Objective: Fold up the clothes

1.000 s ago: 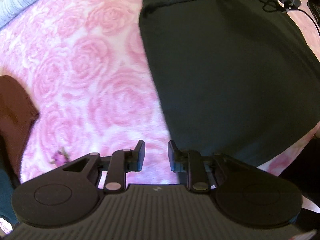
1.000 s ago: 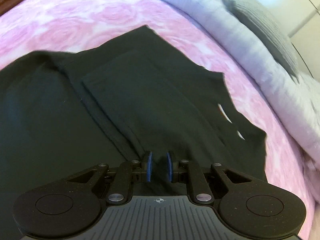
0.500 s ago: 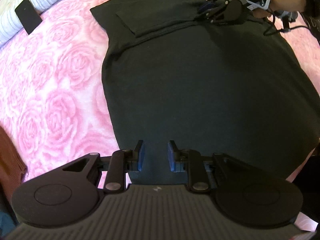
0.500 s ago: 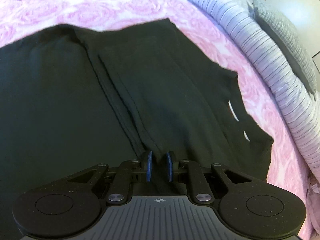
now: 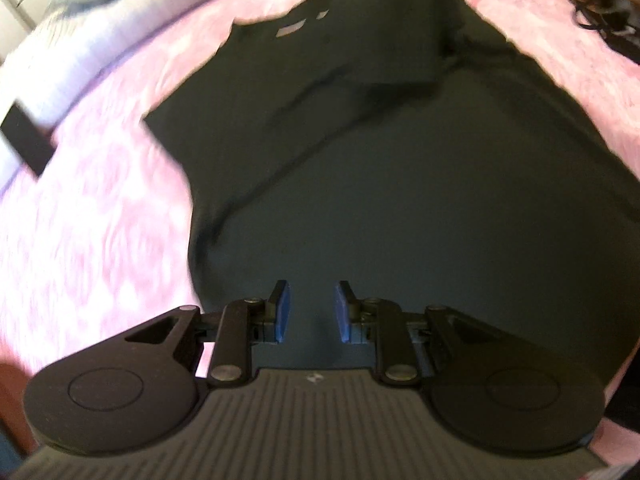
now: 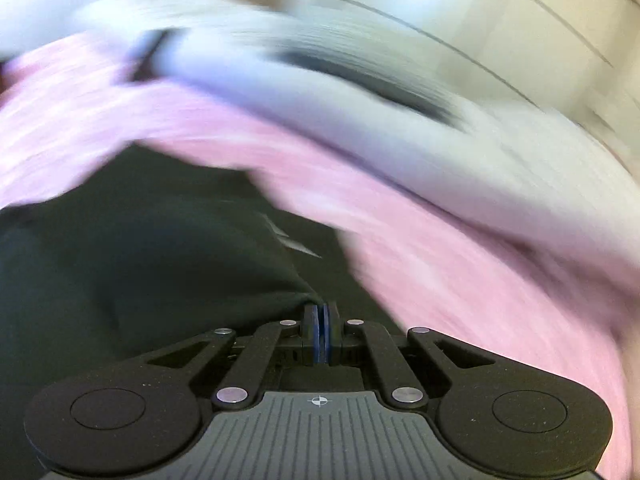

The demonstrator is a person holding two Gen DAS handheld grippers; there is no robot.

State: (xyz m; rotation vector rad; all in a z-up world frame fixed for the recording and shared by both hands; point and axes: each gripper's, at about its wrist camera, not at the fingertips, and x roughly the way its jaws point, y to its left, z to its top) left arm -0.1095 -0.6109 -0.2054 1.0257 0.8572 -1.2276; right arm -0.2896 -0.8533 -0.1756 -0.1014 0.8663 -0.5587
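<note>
**A:** Where is the garment lying?

**B:** The dark shirt (image 5: 400, 200) is spread on the bed, over a pink bedspread (image 5: 100, 220) with a rose pattern. In the left wrist view it fills the middle, its neck end far from the camera, with a folded-over flap lying across its upper part. Pink shows on both sides of it.

**A:** And the left gripper (image 5: 310, 312)?

**B:** It hangs over the near part of the shirt, pointing steeply down. Its jaws stand a little apart, with the blue pads (image 5: 283, 310) facing each other across a gap. Only the cloth below shows through that gap; nothing is pinched there.

**A:** The right gripper (image 6: 321, 316)?

**B:** Its jaws have just been closing and now the blue pads meet. A ridge of the shirt (image 6: 140, 260) runs right up to the tips, so a bit of the dark cloth looks pinched between them. That view is badly smeared.

**A:** What else is around?

**B:** A flat black slab (image 5: 28, 142), perhaps a phone, lies at the far left edge of the bedspread, beside a pale striped pillow (image 5: 80, 48). The right wrist view shows the same pale bedding (image 6: 400, 120) past the pink, and a light wall or cupboard front (image 6: 520, 20) behind it. In the left view's top right corner some dark cables (image 5: 600, 20) lie on the bedspread.
</note>
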